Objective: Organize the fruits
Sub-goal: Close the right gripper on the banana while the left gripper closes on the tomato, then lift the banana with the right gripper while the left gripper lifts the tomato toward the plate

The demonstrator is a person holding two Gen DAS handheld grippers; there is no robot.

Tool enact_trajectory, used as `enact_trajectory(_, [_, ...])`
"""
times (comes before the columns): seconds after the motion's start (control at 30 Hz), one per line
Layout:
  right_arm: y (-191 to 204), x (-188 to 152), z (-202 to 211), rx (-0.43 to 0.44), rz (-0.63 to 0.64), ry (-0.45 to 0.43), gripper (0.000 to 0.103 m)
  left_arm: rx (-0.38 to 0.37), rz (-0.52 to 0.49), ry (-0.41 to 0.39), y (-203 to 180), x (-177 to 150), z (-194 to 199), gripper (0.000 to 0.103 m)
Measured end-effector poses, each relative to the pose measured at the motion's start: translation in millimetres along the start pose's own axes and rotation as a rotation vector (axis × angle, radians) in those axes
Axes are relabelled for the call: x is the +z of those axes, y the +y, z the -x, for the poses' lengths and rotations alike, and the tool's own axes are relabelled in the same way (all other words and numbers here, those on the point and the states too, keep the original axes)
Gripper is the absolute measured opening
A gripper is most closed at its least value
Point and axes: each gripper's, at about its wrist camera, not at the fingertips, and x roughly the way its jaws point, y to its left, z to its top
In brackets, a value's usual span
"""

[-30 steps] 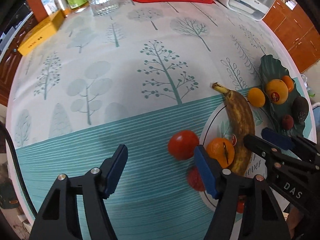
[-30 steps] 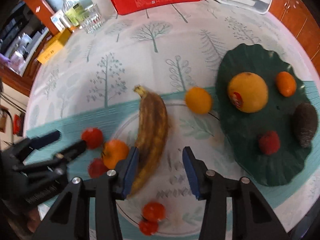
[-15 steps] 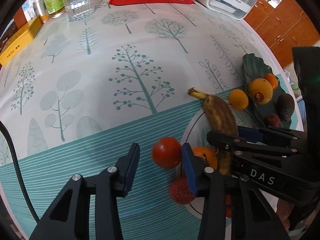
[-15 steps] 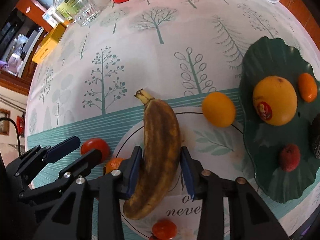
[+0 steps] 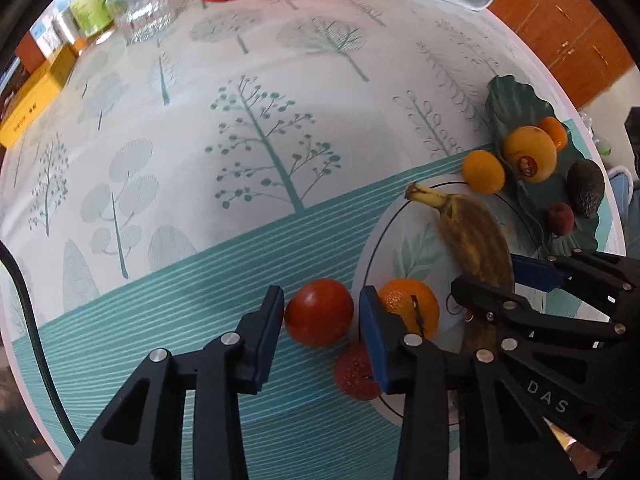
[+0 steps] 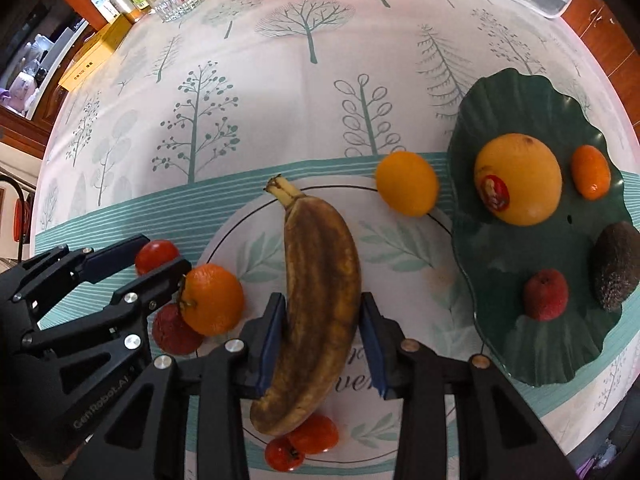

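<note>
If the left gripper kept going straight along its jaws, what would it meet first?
The red tomato, sitting right between the left gripper's jaws. Beyond it the tablecloth looks free, though depth is hard to judge.

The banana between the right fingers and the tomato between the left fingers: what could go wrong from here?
1. The banana is brown and looks overripe; the right gripper may crush it.
2. The tomato is round, so it may slip from the left gripper.
3. The two grippers sit close together, beside the tangerine; they could bump each other.
</note>
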Motion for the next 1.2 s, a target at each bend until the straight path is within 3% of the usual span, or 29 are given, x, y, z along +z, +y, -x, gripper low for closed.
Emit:
enact_trajectory(0.13, [-0.1, -3.8, -0.8, -0.002, 0.000, 0.004, 0.037, 0.002, 0.031, 0.032, 4.4, 2.0, -8.7, 0.036])
enact_trajectory(0.57, [4.6, -7.4, -5.1, -0.002, 0.008, -0.003, 0.037, 0.003, 0.071, 0.018, 15.7, 1.0, -4.8, 0.031])
enact_trajectory(0.9, [11.0, -12.3, 7.7, 0.057, 0.023, -0.027, 0.036, 0.031, 0.068, -0.023, 19.0, -12.5, 26.2, 0.031])
enact_trajectory(1.2, [7.6, -17.6, 46.8, 0.099, 0.037, -0.094, 0.035, 0.037, 0.036, -0.077, 1.4, -18.5, 64.0, 0.031])
